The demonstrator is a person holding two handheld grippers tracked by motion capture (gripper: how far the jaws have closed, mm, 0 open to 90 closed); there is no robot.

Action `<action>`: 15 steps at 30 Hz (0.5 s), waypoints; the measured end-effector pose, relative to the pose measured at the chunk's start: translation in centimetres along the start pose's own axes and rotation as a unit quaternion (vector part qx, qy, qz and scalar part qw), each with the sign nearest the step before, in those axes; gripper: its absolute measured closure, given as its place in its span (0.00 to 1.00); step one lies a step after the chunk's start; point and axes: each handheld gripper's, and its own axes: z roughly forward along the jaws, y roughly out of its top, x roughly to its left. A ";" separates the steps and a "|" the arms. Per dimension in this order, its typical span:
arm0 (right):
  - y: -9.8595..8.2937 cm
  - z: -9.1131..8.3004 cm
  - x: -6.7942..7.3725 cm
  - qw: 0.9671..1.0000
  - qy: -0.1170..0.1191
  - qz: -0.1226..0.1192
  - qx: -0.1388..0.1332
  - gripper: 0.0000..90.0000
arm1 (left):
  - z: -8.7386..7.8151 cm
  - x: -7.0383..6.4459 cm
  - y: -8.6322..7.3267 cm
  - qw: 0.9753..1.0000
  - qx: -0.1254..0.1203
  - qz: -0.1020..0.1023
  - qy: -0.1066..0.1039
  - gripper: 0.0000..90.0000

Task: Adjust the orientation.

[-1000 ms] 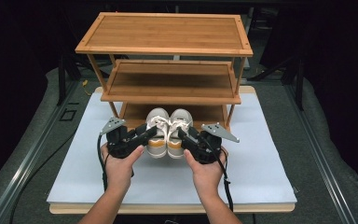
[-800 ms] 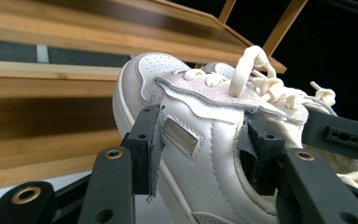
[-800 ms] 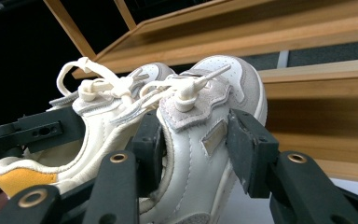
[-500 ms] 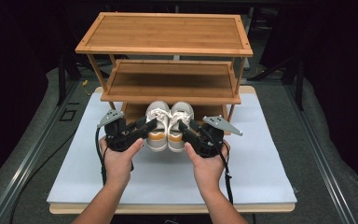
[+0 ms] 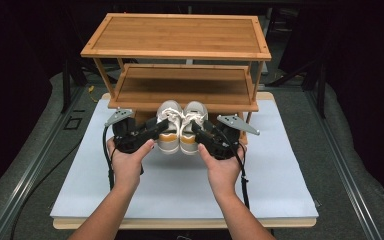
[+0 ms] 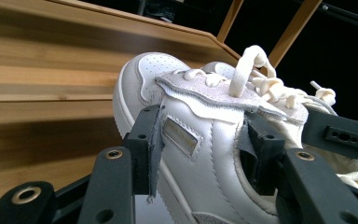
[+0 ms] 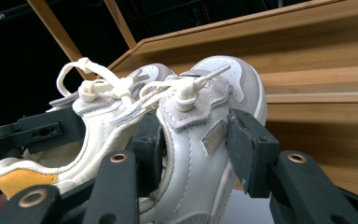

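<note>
I see a white mat (image 5: pixel 280 170) covering a light wooden board (image 5: pixel 185 223) across the middle and lower part of the high view. Grey carpeted floor (image 5: pixel 350 150) flanks the board at left and right. On the mat's far half, upper centre of the frame, stands a three-tier bamboo shoe rack (image 5: pixel 177 35). Its top and middle shelves are bare. I cannot tell whether anything rests on the lowest tier behind the shoes.

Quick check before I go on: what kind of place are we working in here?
Likely a recording bench or lab, not a home: a white board on a grey table, dark curtains behind, a bare wooden shoe rack, and one pair of sneakers.
</note>
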 end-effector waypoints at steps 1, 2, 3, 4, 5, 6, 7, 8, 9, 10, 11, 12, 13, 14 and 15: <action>0.0 0.0 0.0 1.000 0.000 0.000 0.000 0.64 | 0.0 0.0 0.0 1.000 0.000 0.000 0.000 0.60; 0.1 0.2 0.0 1.000 -0.001 0.001 -0.003 0.64 | 0.1 0.1 0.1 1.000 0.000 0.001 0.001 0.60; 0.2 0.3 0.0 1.000 0.000 0.002 -0.006 0.64 | 0.1 0.1 0.3 1.000 0.000 0.001 0.001 0.60; 0.4 0.5 0.0 1.000 -0.001 0.002 -0.003 0.64 | 0.3 0.3 0.5 1.000 -0.001 0.000 0.001 0.60; 0.5 0.7 0.0 1.000 -0.001 0.003 -0.009 0.64 | 0.3 0.3 0.5 1.000 -0.001 0.000 0.001 0.60; 0.6 0.8 -0.1 1.000 -0.002 0.001 -0.003 0.64 | 0.6 0.5 0.7 1.000 0.001 0.000 0.001 0.60; 0.7 0.8 -0.2 1.000 0.000 0.001 0.003 0.64 | 0.7 0.6 0.8 1.000 0.003 -0.001 0.000 0.60; 0.7 0.8 -0.2 1.000 0.000 0.001 0.003 0.64 | 0.7 0.6 0.8 1.000 0.003 -0.001 0.000 0.60; 0.7 1.1 -0.2 1.000 -0.006 0.004 -0.002 0.64 | 0.9 0.7 0.9 1.000 0.002 -0.004 -0.001 0.60; 0.9 1.3 -0.3 1.000 -0.003 0.003 0.000 0.64 | 1.2 0.9 1.0 1.000 0.001 -0.006 -0.002 0.60; 0.9 1.3 -0.3 1.000 -0.003 0.003 0.000 0.64 | 1.2 0.9 1.0 1.000 0.001 -0.006 -0.002 0.60; 1.0 1.4 -0.4 1.000 -0.004 0.000 0.001 0.64 | 1.4 1.0 1.0 1.000 0.000 -0.007 -0.004 0.60; 1.1 1.6 -0.4 1.000 -0.006 0.000 -0.005 0.64 | 1.6 1.1 1.1 1.000 0.001 -0.008 -0.005 0.60; 1.2 1.7 -0.5 1.000 -0.008 -0.001 -0.002 0.64 | 1.8 1.2 1.3 1.000 0.001 -0.010 -0.007 0.60; 1.5 2.0 -0.7 1.000 -0.007 0.002 -0.003 0.64 | 2.0 1.4 1.6 1.000 0.001 -0.010 -0.006 0.60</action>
